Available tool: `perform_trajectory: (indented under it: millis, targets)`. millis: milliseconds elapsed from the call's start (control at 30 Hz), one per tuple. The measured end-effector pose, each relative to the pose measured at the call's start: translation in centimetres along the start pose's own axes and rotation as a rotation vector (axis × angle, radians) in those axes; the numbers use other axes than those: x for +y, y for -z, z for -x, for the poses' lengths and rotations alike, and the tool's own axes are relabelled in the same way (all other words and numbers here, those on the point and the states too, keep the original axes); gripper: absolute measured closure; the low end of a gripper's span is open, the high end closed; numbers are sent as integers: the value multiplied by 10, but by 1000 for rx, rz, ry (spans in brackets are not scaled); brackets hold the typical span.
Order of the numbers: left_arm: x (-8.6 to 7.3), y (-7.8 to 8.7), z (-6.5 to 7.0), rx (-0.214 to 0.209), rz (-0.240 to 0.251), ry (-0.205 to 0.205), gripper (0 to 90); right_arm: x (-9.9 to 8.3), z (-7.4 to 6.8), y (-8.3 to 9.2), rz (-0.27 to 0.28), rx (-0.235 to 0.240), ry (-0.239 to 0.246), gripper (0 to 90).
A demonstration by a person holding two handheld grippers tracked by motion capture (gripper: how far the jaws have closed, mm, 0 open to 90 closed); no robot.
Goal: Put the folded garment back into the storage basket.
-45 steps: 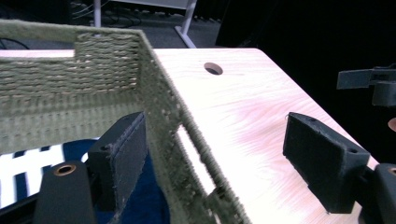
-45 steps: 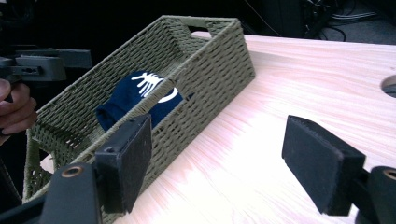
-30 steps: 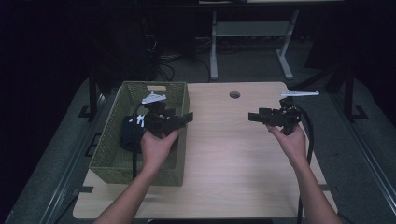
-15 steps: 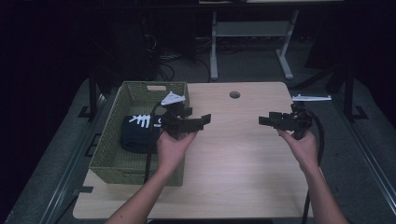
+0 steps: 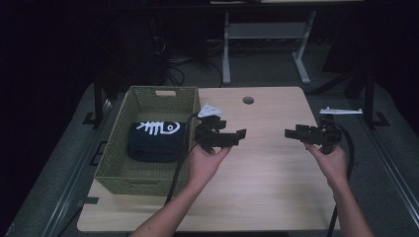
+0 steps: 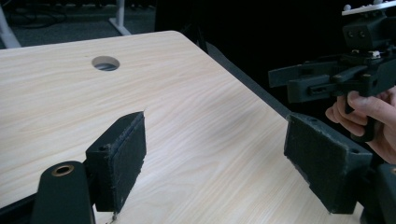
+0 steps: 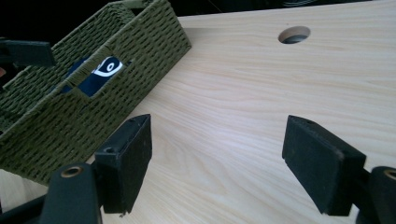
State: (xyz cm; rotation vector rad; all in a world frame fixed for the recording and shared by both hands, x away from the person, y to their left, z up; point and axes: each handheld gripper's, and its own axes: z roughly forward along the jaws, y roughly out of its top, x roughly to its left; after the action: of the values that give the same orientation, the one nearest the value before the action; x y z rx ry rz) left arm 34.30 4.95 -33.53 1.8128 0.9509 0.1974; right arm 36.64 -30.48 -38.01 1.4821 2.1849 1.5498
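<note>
Looking down from the high view, a light wood-grain table (image 5: 267, 168) sits in a dark room, with 1 round cable hole (image 5: 248, 100) near its far edge; the same hole appears in the left gripper view (image 6: 105, 62) and the right gripper view (image 7: 293, 35). A green woven basket (image 5: 116, 173) stands on the left part of the table, its long side parallel to the left edge, and inside it lies a folded dark garment (image 5: 155, 140) with a white fish-skeleton print. Through the basket's handle slot in the right gripper view, a patch of that garment (image 7: 100, 70) shows. The left gripper (image 5: 237, 136) is held over the bare wood just right of the basket; its 2 jaws stand wide apart with nothing between them. The right gripper (image 5: 291, 133) is held over the right part of the table, pointing toward the left one, the 2 well apart; its jaws also stand wide apart and hold nothing. Beyond the table, the grey floor carries a white-framed stand (image 5: 267, 44) and loose cables (image 5: 168, 54). Dark rails (image 5: 74, 163) run along both sides of the table.
</note>
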Motion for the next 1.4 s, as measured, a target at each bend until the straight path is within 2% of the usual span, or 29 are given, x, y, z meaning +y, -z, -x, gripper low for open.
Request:
perform_trajectory:
  millis: [167, 233, 533, 633, 667, 733, 767, 800, 867, 900, 967, 1000, 1167, 1333, 1400]
  targets:
    - [-4, -7, 7, -20, -11, -10, 197, -6, 6, 5, 2, -5, -12, 234]
    - [-11, -11, 12, -34, -5, -5, 196, -11, 10, 10, 24, -1, -26, 230]
    - [-30, -23, 22, -59, -27, -22, 193, -27, 22, 19, 21, -27, -50, 220]
    - [-34, -26, 24, -70, -32, -7, 193, -29, 24, 21, 18, -29, -51, 219]
    - [-38, -28, 26, -90, -33, -2, 193, -31, 24, 22, 8, -40, -47, 217]
    - [-44, -31, 29, -100, -39, -4, 193, -34, 24, 23, 5, -49, -42, 217]
    - [-44, -31, 29, -100, -39, -4, 193, -37, 24, 23, 4, -54, -41, 215]
    - [-49, -34, 29, -72, -46, -30, 194, -39, 24, 23, -4, -58, -39, 214]
    - [-51, -35, 28, -71, -52, -22, 193, -41, 25, 22, -10, -63, -39, 214]
    - [-59, -35, 27, -90, -49, -5, 193, -45, 25, 22, -19, -70, -39, 211]
    - [-61, -36, 28, -83, -55, -14, 193, -49, 26, 21, -25, -77, -36, 211]
    - [-67, -37, 29, -89, -63, -19, 193, -54, 28, 20, -29, -81, -46, 211]
    - [-77, -38, 31, -99, -68, -22, 193, -62, 29, 19, -30, -81, -58, 210]
    - [-92, -35, 36, -100, -78, -78, 192, -73, 26, 20, -26, -91, -51, 211]
    - [-99, -33, 36, -98, -85, -87, 193, -76, 23, 22, -24, -98, -42, 215]
